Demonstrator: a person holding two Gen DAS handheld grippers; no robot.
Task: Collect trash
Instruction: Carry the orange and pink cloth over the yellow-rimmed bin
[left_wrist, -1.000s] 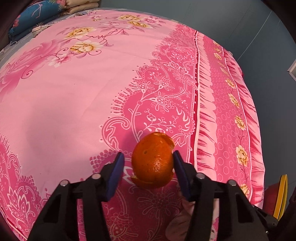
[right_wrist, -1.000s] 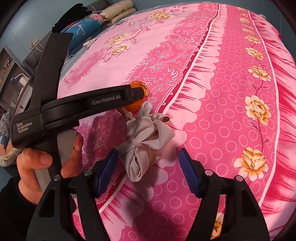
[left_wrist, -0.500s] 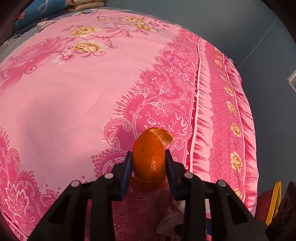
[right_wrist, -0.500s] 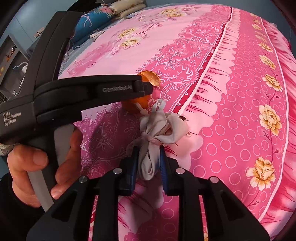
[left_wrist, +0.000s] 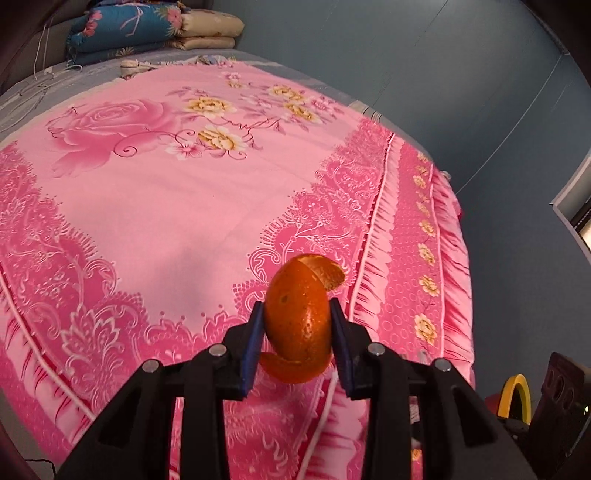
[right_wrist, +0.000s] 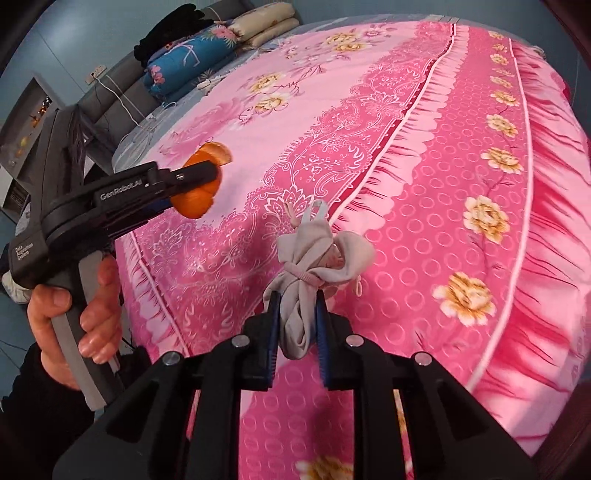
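Note:
My left gripper (left_wrist: 297, 325) is shut on an orange peel (left_wrist: 301, 317), a hollow curled rind, and holds it above the pink floral bedspread (left_wrist: 166, 206). The left gripper and the orange peel (right_wrist: 201, 181) also show at the left of the right wrist view, held by a hand. My right gripper (right_wrist: 297, 317) is shut on a grey knotted cloth bundle (right_wrist: 314, 258) with a pink band and holds it lifted off the bedspread (right_wrist: 424, 184).
Folded blue and beige quilts (left_wrist: 147, 26) lie at the head of the bed, also in the right wrist view (right_wrist: 207, 48). A blue wall (left_wrist: 443, 74) runs along the bed's right side. A red and yellow object (left_wrist: 513, 395) sits on the floor at lower right.
Both grippers closed, the left on the orange peel and the right on the cloth bundle. Both then rose, lifting their items off the bedspread.

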